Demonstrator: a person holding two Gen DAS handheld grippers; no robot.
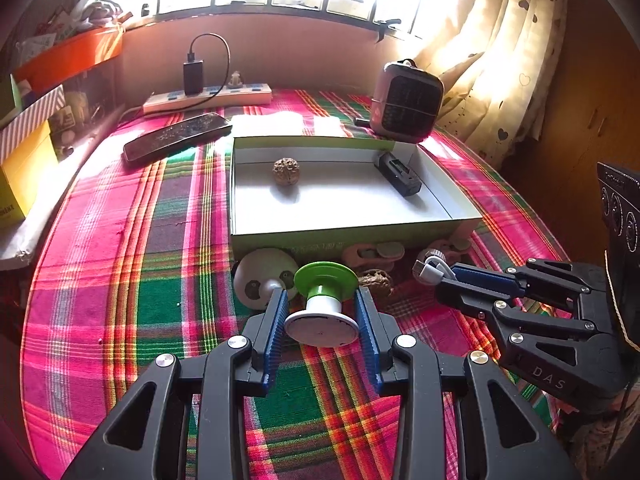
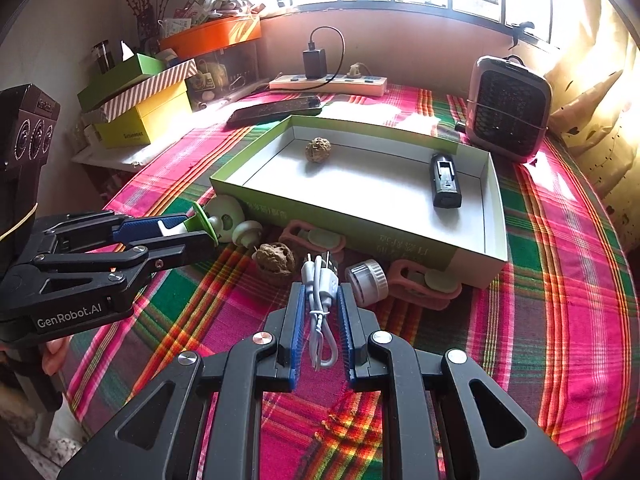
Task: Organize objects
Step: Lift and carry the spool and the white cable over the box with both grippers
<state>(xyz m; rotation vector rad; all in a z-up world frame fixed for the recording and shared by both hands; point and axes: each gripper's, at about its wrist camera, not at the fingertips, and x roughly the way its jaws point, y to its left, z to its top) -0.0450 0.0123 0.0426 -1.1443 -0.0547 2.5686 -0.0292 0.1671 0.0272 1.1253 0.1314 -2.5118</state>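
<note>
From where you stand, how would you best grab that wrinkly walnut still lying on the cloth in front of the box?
I would come from above with open tongs and close across the middle of the walnut. It is roundish and sits low on the tablecloth, crowded by the white cable and pink clip, so a side approach would likely bump them.

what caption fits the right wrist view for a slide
Right gripper holds a bundled white cable before the green-edged box; left gripper grips a green-and-white spool.

home room, plaid tablecloth [image 1: 120,264], heart-print curtain [image 1: 504,60]
</note>
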